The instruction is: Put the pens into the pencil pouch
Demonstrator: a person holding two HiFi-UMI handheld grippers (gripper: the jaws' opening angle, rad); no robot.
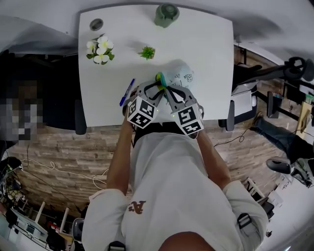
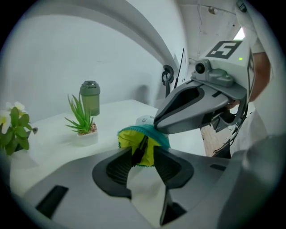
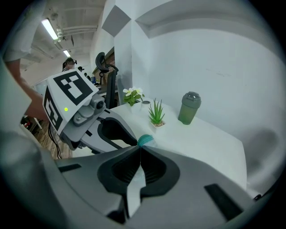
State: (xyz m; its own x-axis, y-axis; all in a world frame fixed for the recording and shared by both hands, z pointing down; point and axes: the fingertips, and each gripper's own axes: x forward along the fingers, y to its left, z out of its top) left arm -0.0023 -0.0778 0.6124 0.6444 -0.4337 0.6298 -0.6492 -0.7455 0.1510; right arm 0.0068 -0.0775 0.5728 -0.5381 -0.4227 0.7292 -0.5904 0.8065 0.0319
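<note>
A pale printed pencil pouch [image 1: 180, 76] lies on the white table [image 1: 206, 44], its mouth showing a teal rim and yellow lining [image 2: 129, 141]. My right gripper [image 3: 140, 146] is shut on the teal rim [image 3: 144, 140] and holds the mouth up. My left gripper [image 2: 144, 156] is open at the mouth, with a black pen [image 2: 139, 150] standing loose between its jaws and reaching into the yellow lining. In the head view both grippers [image 1: 156, 89] [image 1: 167, 90] meet at the pouch's near end. A blue pen [image 1: 127, 91] lies on the table to their left.
A small spiky plant in a pot [image 1: 146, 52], a bunch of white flowers [image 1: 100, 49], a green lidded jar [image 1: 167, 14] and a small grey disc [image 1: 96, 24] stand farther back on the table. Chairs stand at both sides.
</note>
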